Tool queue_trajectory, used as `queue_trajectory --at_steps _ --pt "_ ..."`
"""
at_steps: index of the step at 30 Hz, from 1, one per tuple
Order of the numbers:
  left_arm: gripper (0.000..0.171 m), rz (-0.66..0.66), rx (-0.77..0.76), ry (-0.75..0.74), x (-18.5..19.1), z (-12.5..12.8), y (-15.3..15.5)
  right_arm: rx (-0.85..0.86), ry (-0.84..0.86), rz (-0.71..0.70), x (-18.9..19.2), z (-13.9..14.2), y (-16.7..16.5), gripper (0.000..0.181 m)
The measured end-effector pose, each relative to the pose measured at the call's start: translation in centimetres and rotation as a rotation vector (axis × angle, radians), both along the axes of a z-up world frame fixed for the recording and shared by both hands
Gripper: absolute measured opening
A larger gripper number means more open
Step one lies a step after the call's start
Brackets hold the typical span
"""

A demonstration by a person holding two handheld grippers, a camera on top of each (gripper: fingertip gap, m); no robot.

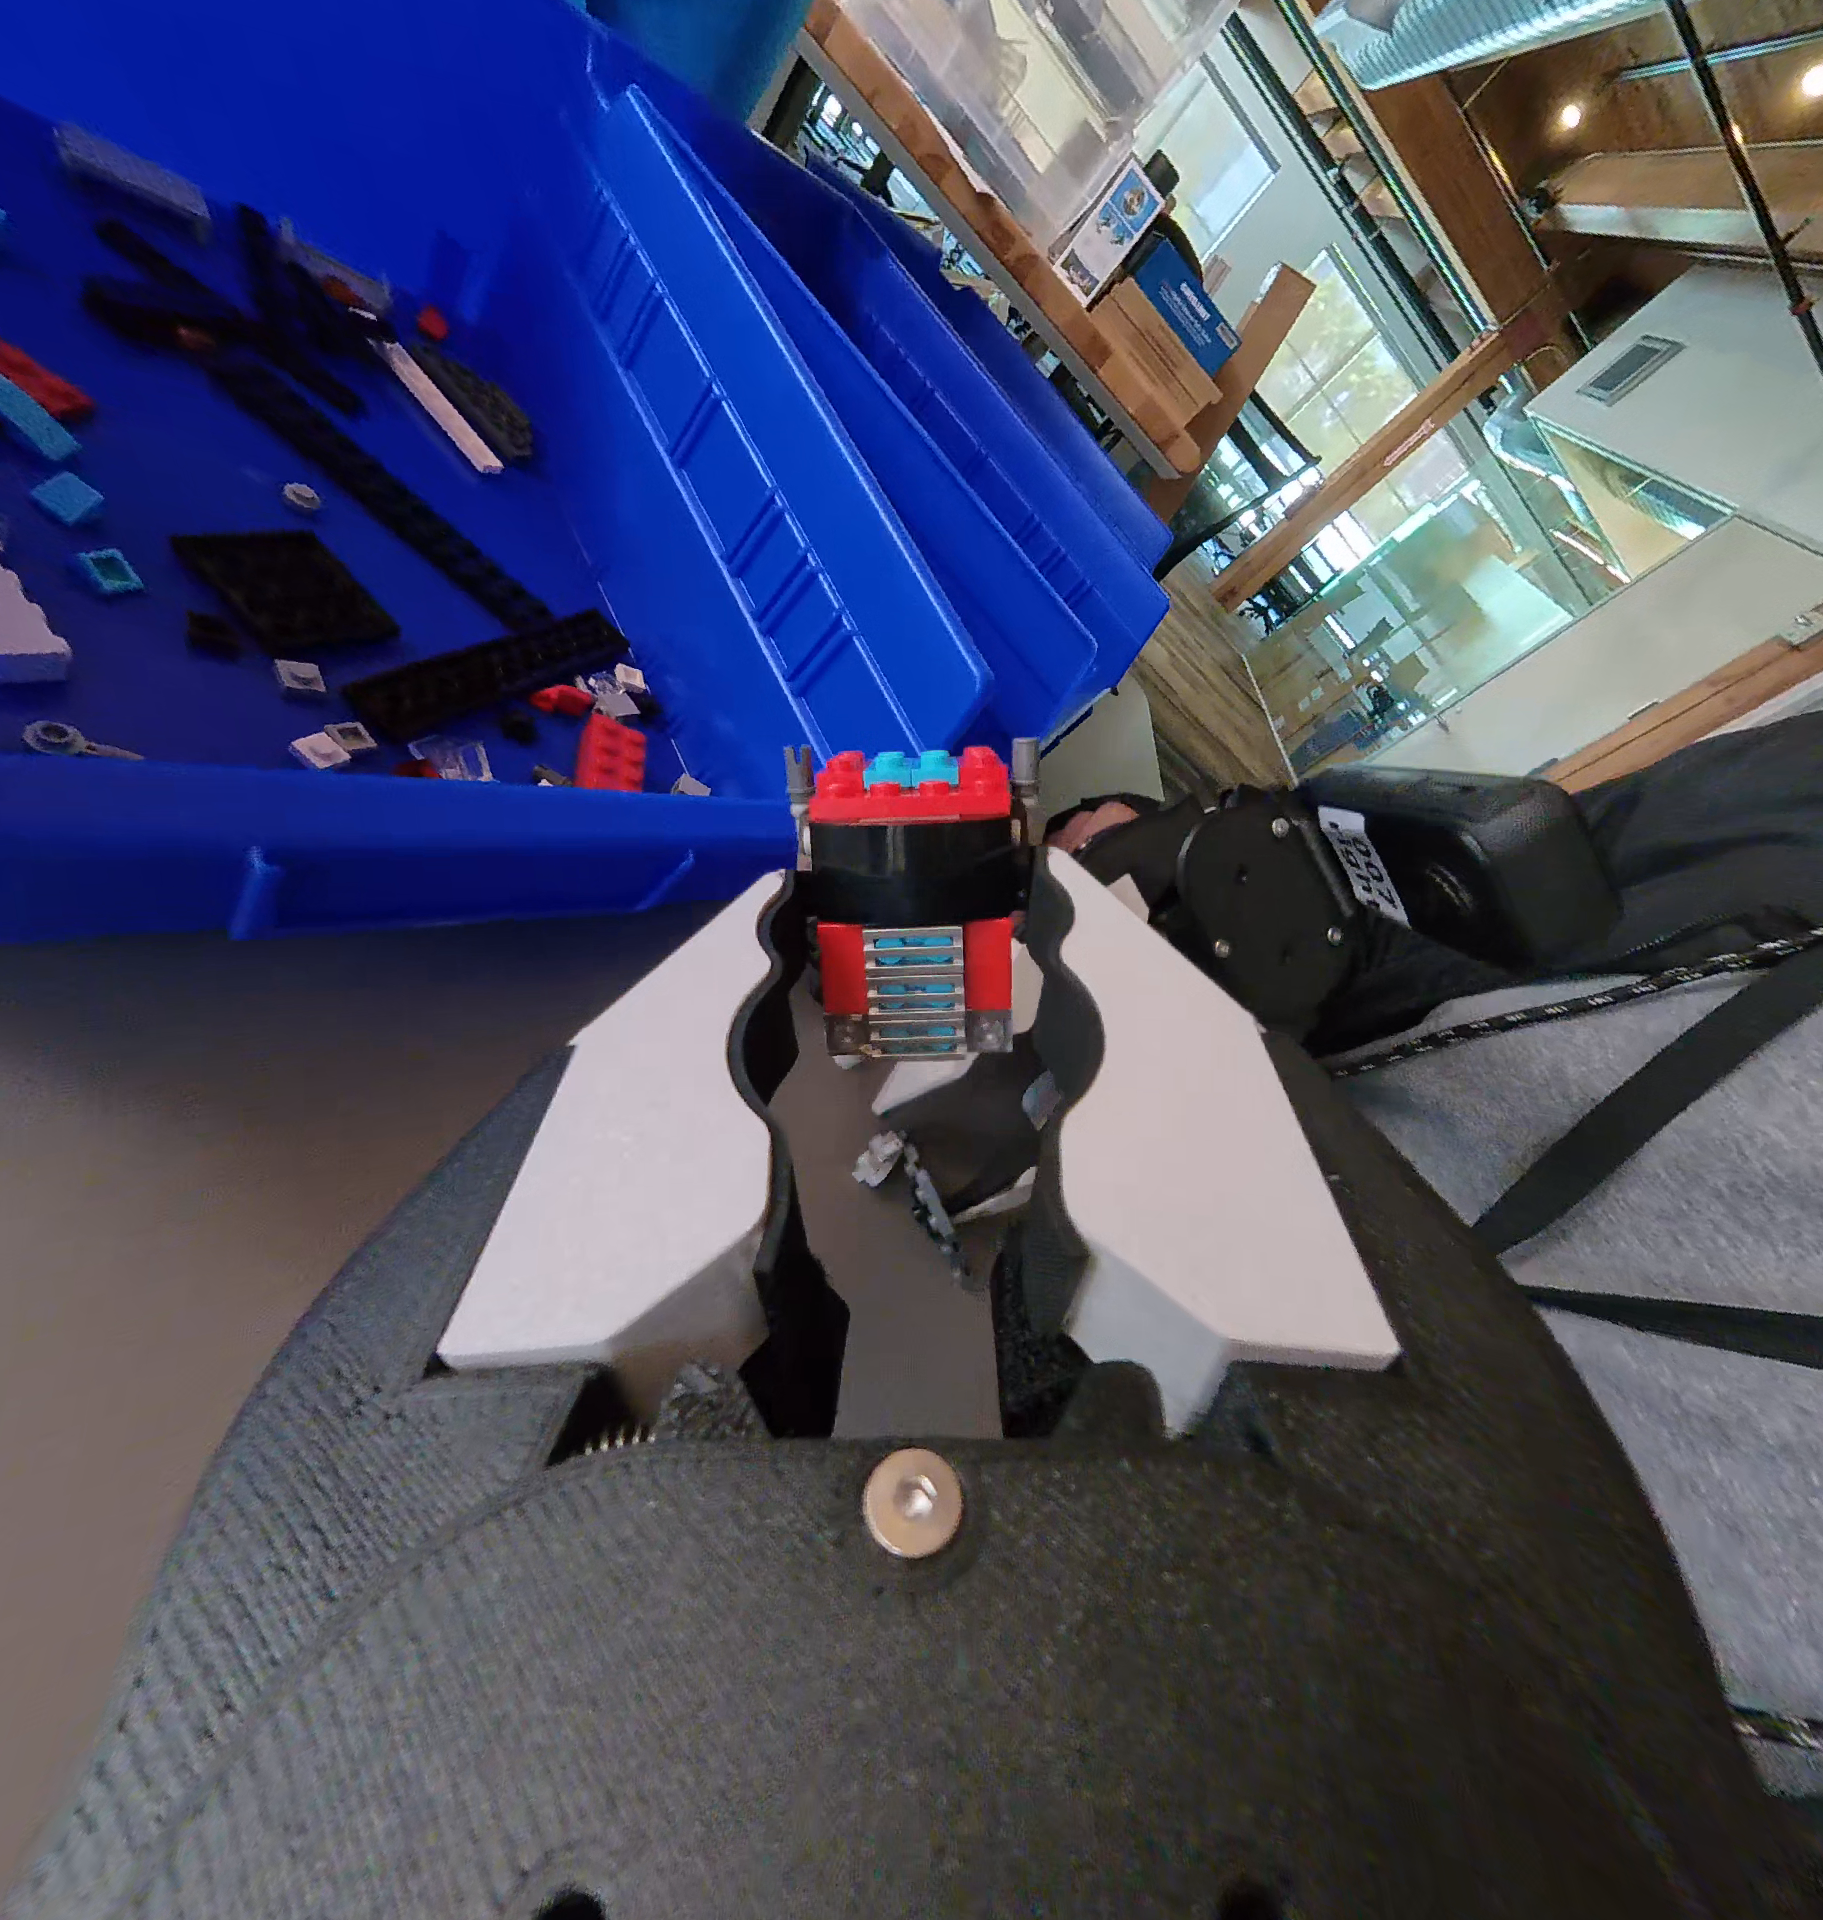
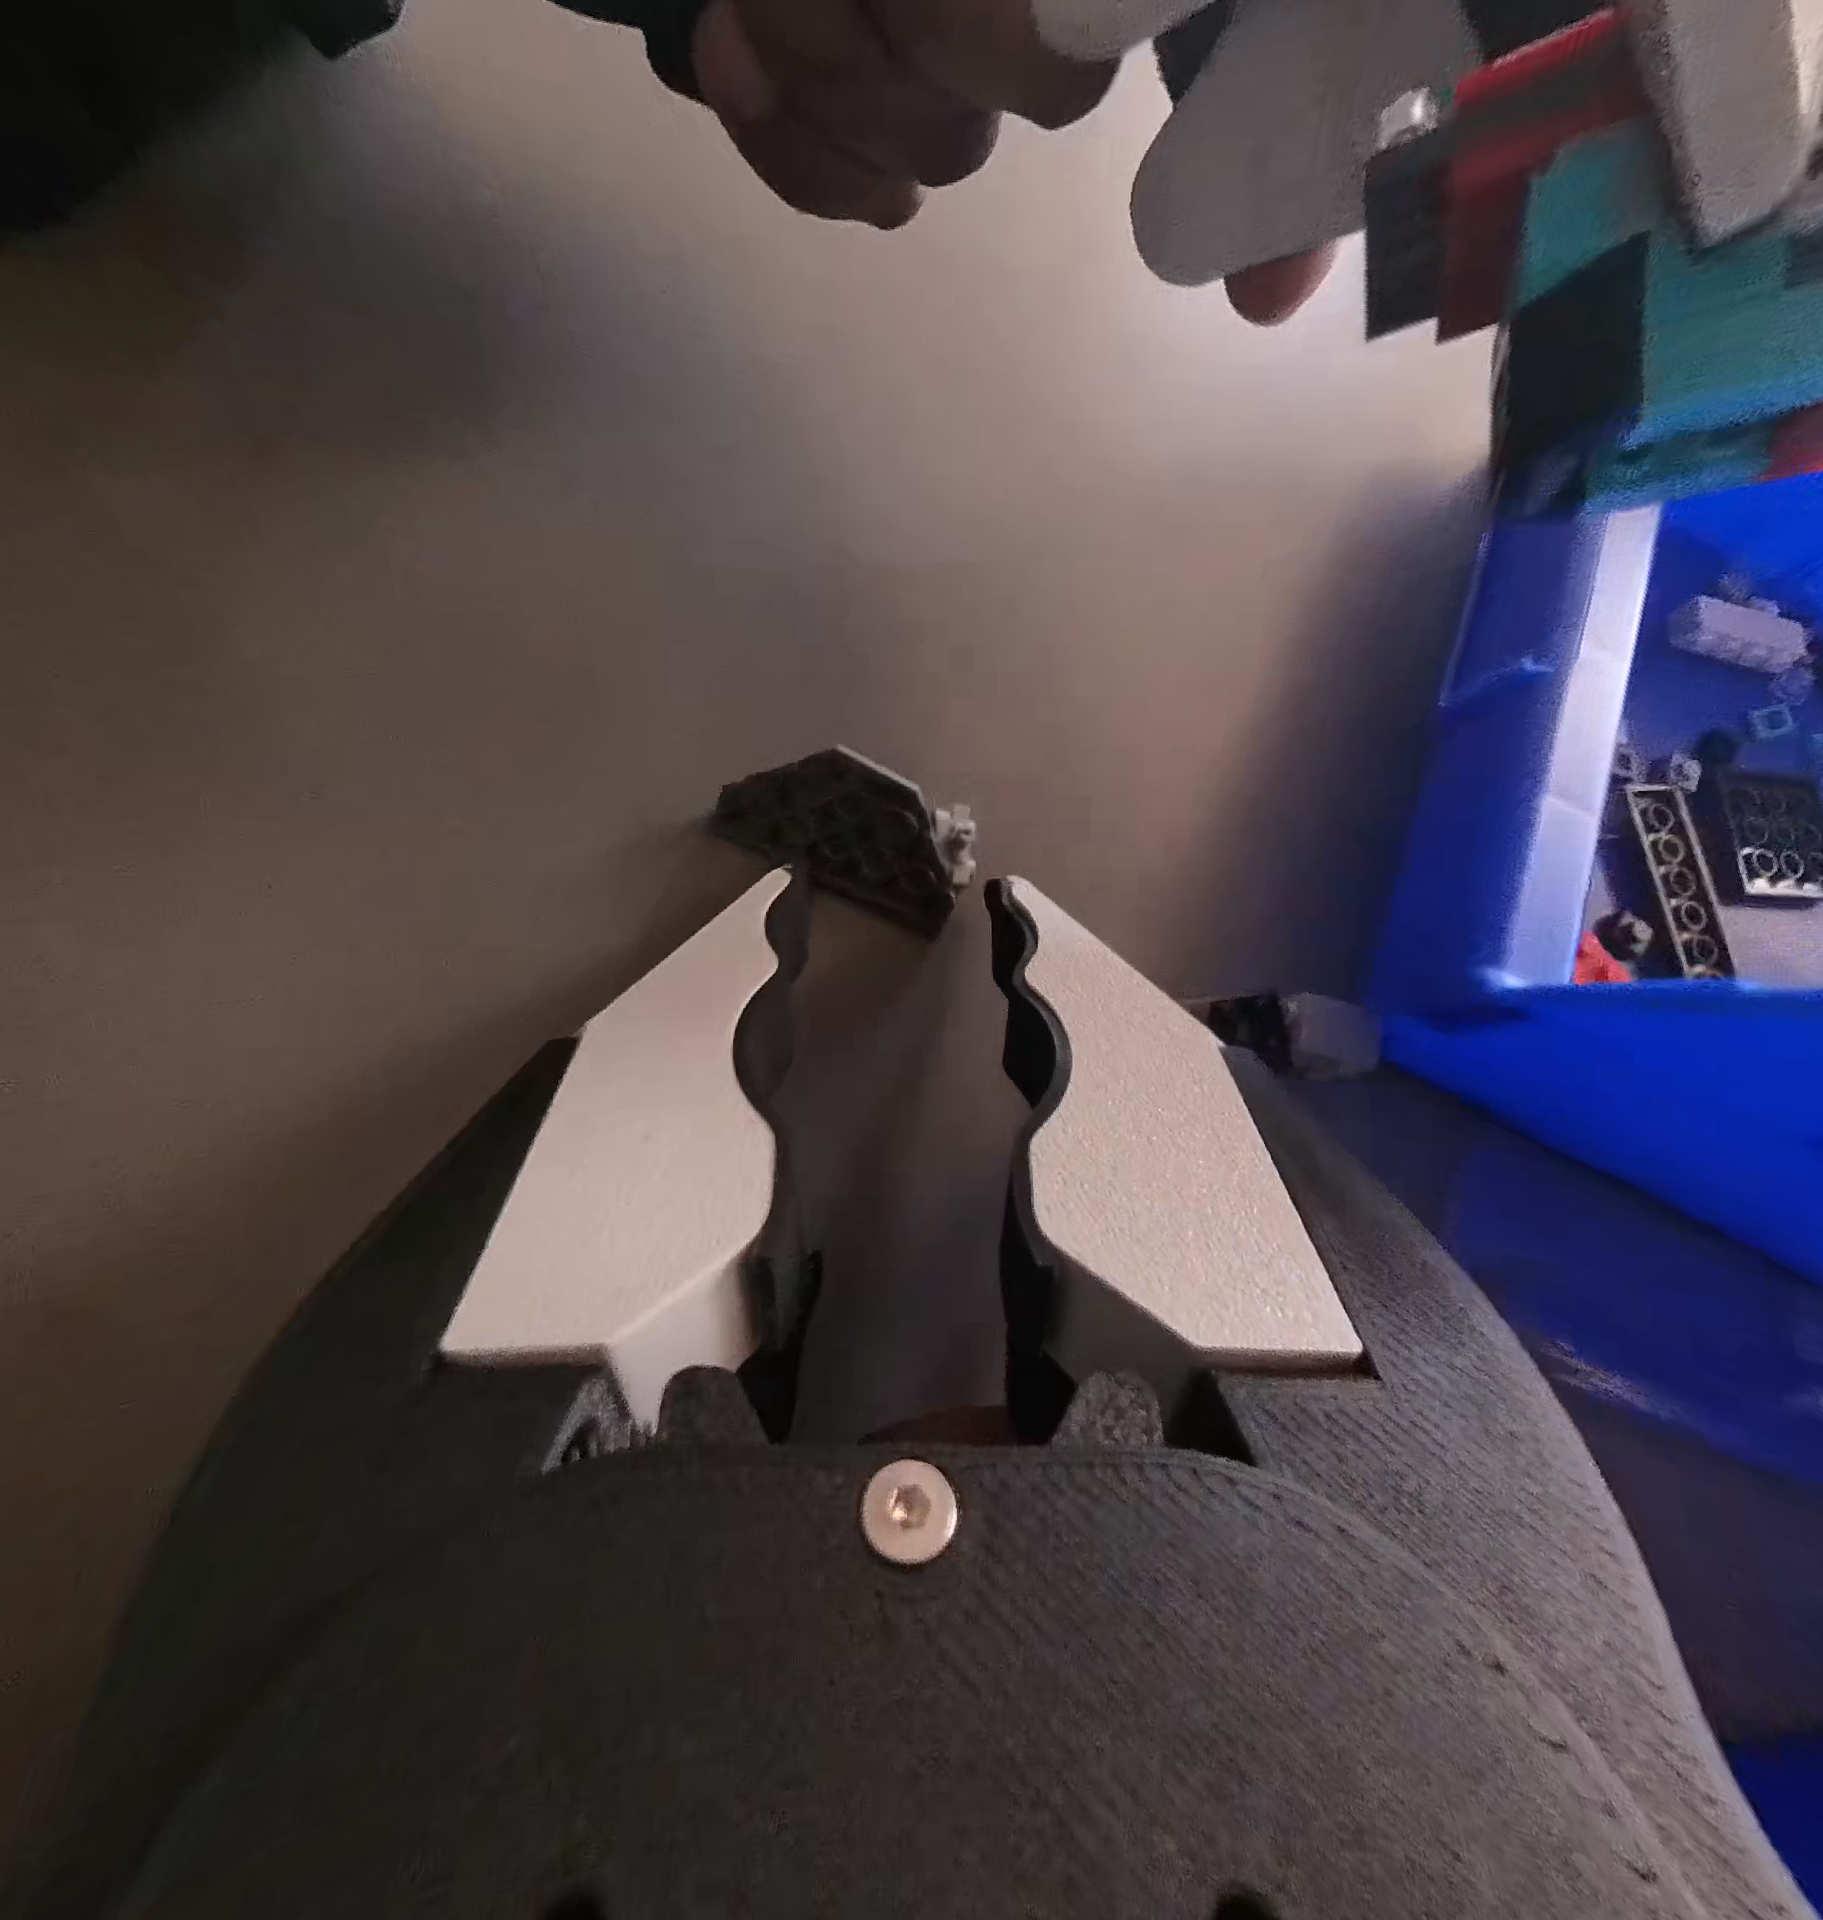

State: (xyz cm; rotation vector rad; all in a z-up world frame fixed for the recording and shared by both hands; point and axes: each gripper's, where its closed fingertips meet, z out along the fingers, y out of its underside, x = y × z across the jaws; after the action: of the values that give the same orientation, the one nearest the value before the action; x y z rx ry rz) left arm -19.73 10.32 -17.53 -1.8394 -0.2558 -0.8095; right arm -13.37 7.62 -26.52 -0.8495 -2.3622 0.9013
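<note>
My left gripper [image 1: 912, 883] is shut on a small brick-built truck cab [image 1: 912, 925], red and black with teal studs and a grey grille, held in the air in front of the blue bin [image 1: 367, 862]. In the right wrist view this cab [image 2: 1613, 260] hangs blurred at the top right. My right gripper [image 2: 891, 883] is open, low over the table. A dark grey wedge plate [image 2: 834, 842] with a small grey piece on it lies at its fingertips, close to the left one. The plate also shows below the cab in the left wrist view [image 1: 959, 1153].
The blue bin [image 2: 1613, 1091] holds several loose black, red, teal and grey bricks and plates. A small black and clear piece [image 2: 1291, 1023] lies on the table beside it. A person's hand [image 2: 855, 135] is at the top. Shelves and glass walls stand behind.
</note>
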Motion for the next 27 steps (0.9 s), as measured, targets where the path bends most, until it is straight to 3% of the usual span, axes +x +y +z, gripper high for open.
queue_trajectory --at_steps 10,15,20,27 --pt "0.044 0.034 0.03 -0.003 -0.3 0.5 0.4 0.029 0.114 -0.101 -3.0 1.0 -0.6 0.036" --pt "0.044 0.053 0.035 -0.006 -0.7 0.5 0.4 -0.044 0.147 -0.263 -1.8 2.6 3.4 0.035" --pt "0.044 0.059 0.041 -0.011 -0.7 0.6 0.6 -0.106 0.052 -0.412 -1.2 1.4 6.9 0.036" --pt "0.044 0.058 0.045 -0.006 -0.5 0.4 0.9 -0.178 -0.068 -0.328 -1.7 0.6 4.0 0.036"
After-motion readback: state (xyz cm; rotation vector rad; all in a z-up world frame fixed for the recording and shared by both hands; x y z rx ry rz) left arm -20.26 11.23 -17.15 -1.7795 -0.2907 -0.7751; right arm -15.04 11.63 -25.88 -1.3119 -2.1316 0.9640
